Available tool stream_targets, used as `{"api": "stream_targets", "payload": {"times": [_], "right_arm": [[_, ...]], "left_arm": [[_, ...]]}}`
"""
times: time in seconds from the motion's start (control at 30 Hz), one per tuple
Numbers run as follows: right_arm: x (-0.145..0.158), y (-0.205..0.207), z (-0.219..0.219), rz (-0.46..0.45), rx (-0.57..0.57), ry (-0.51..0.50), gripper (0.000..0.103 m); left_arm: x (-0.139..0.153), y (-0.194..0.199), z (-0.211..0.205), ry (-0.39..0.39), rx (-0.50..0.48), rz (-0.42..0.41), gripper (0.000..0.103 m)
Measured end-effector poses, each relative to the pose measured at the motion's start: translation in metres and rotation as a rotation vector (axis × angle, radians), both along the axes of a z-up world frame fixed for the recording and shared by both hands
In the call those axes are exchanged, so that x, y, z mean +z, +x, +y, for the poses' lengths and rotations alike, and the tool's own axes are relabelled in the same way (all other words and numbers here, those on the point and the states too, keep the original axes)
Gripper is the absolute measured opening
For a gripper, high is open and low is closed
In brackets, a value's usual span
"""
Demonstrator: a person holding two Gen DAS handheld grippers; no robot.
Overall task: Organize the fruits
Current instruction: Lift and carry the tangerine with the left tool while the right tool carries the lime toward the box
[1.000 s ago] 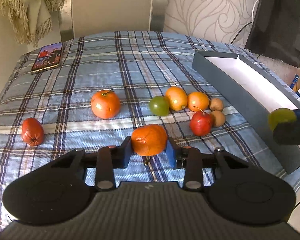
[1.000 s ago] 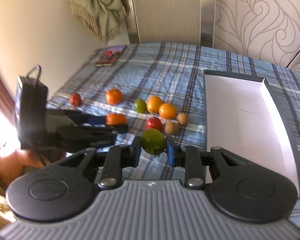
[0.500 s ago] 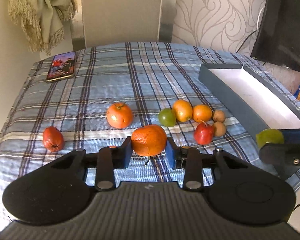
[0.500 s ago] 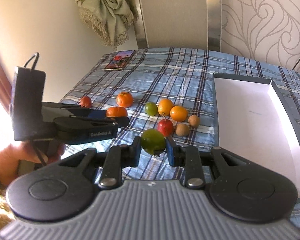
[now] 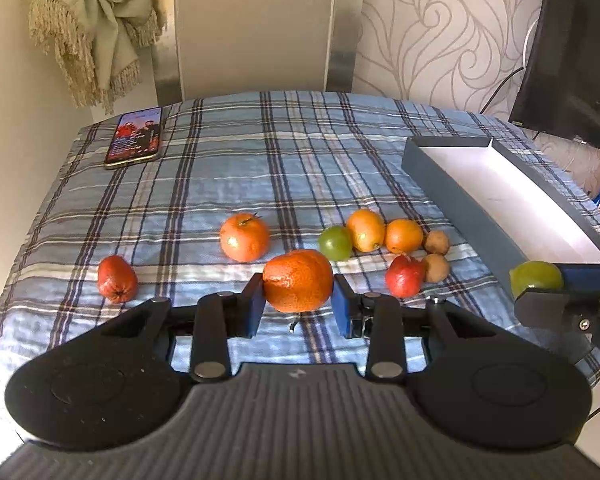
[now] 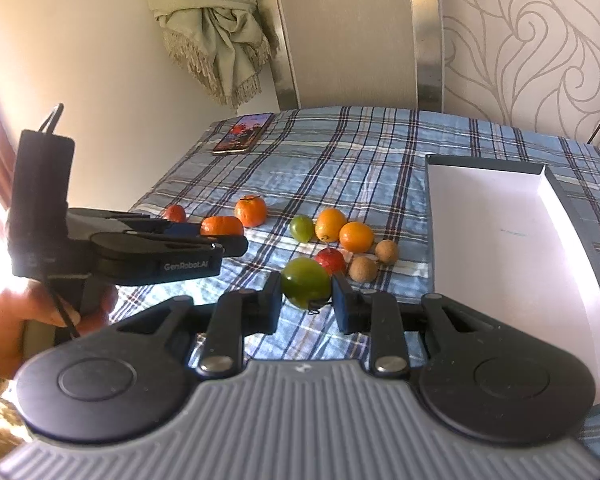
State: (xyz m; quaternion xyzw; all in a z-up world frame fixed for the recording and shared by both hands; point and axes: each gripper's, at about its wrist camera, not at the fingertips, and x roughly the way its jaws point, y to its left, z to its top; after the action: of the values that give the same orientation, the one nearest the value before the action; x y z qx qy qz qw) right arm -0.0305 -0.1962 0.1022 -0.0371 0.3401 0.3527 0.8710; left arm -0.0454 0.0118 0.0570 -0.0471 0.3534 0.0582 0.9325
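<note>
Swirl-patterned wallpaper (image 5: 440, 40) backs a surface draped in a soft, wrinkled blue plaid cloth (image 5: 259, 168). At its right side lies a long rectangular box (image 5: 460, 196) with dark grey walls and a smooth white inside. Loose fruit sits in a rough row mid-cloth: a round orange (image 5: 244, 237), a green lime (image 5: 335, 243), a red apple (image 5: 404, 276) and two small brown kiwis (image 5: 436, 242). The left gripper (image 5: 297, 304) has its fingers pinching a dimpled tangerine (image 5: 297, 286) in the air, lifted higher off the cloth than a second ago. The right gripper (image 6: 307, 300) clamps a glossy green fruit (image 6: 306, 282) above the cloth, just left of the box, unmoved.
</note>
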Motion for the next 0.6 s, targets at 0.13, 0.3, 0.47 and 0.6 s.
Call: {"api": "stream_targets", "payload": {"times": [0.13, 0.3, 0.47, 0.6], "right_arm": [[0.002, 0.001, -0.008, -0.006, -0.014, -0.003, 0.029], [0.003, 0.002, -0.019, -0.013, -0.044, -0.004, 0.029], [0.006, 0.003, -0.032, -0.025, -0.096, 0.004, 0.029], [0.007, 0.003, -0.042, -0.027, -0.132, 0.006, 0.029]], "left_arm": [[0.002, 0.006, -0.009, -0.007, -0.020, -0.009, 0.040], [0.006, 0.015, -0.021, -0.015, -0.055, -0.022, 0.040], [0.013, 0.023, -0.035, -0.012, -0.102, -0.045, 0.040], [0.016, 0.029, -0.045, -0.015, -0.134, -0.051, 0.040]]}}
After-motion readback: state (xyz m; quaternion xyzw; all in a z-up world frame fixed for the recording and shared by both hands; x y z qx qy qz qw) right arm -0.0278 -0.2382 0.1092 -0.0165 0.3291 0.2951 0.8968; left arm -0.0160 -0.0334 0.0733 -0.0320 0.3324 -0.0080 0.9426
